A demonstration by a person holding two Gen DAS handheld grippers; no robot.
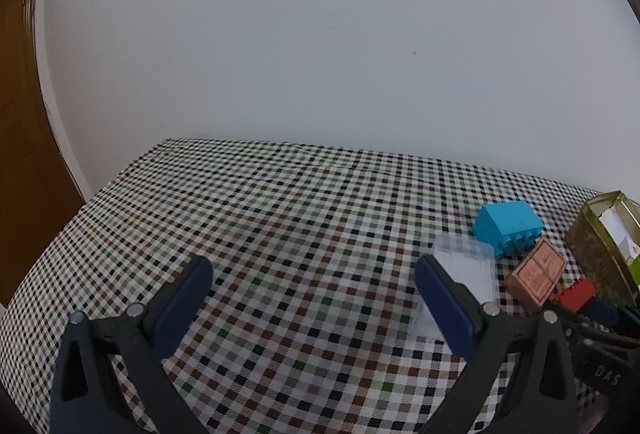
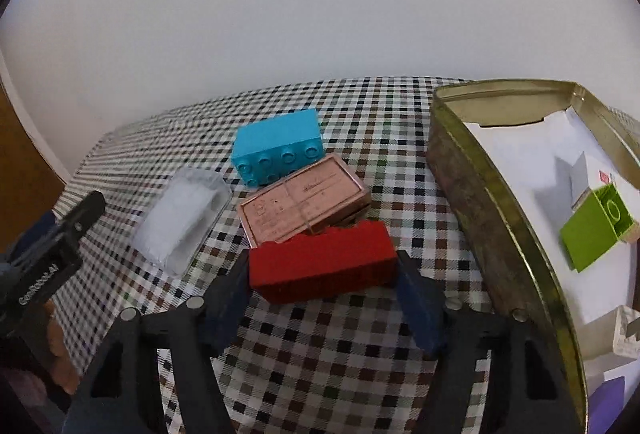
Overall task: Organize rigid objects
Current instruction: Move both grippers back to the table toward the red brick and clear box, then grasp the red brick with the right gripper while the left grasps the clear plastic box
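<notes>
My right gripper (image 2: 323, 266) is shut on a red toy brick (image 2: 320, 262), held just above the checked tablecloth. Behind the brick lie a copper-pink flat case (image 2: 304, 200) and a blue toy brick (image 2: 278, 152). A clear plastic box (image 2: 182, 218) lies to their left. My left gripper (image 1: 314, 274) is open and empty over the cloth, left of the clear plastic box (image 1: 464, 270). In the left wrist view the blue brick (image 1: 508, 226), pink case (image 1: 536, 274) and red brick (image 1: 574, 294) sit at the right.
An open gold tin (image 2: 480, 194) stands at the right, holding a green brick (image 2: 592, 230), white paper and small items. The tin also shows in the left wrist view (image 1: 592, 246). A white wall runs behind the table. A brown door is at far left (image 1: 20, 154).
</notes>
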